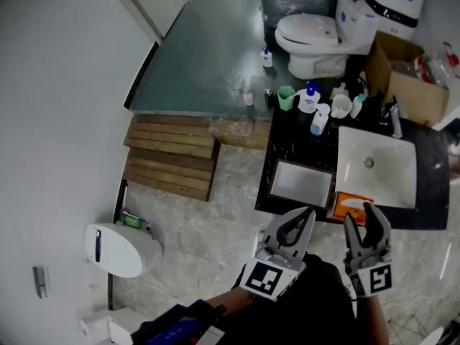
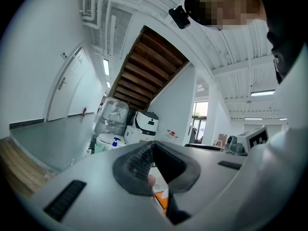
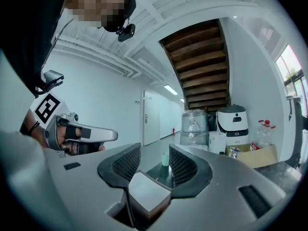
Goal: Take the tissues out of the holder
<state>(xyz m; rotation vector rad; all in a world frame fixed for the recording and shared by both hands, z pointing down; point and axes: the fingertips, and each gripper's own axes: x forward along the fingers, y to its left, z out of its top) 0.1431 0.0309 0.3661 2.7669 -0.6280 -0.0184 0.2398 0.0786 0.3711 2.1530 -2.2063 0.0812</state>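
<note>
**Orange pack lies outside the holder, both tongs empty**

On the black bench (image 1: 295, 139), the open rectangular grey holder (image 1: 302, 164) sits at 9 o'clock of the white sink (image 1: 352, 157). The orange soft pack of tissues (image 1: 352, 207) lies flat on the bench just at 4 o'clock of the holder, outside it. The holder's inside shows only a flat pale surface, and I cannot tell whether more tissues lie there. The left tongs (image 1: 309, 212) are closed tip to tip on nothing. The right tongs (image 1: 358, 215) stand apart and empty by the pack's 6 o'clock edge. Removal looks done or nearly so, with at most 1 check of the holder left.
</note>
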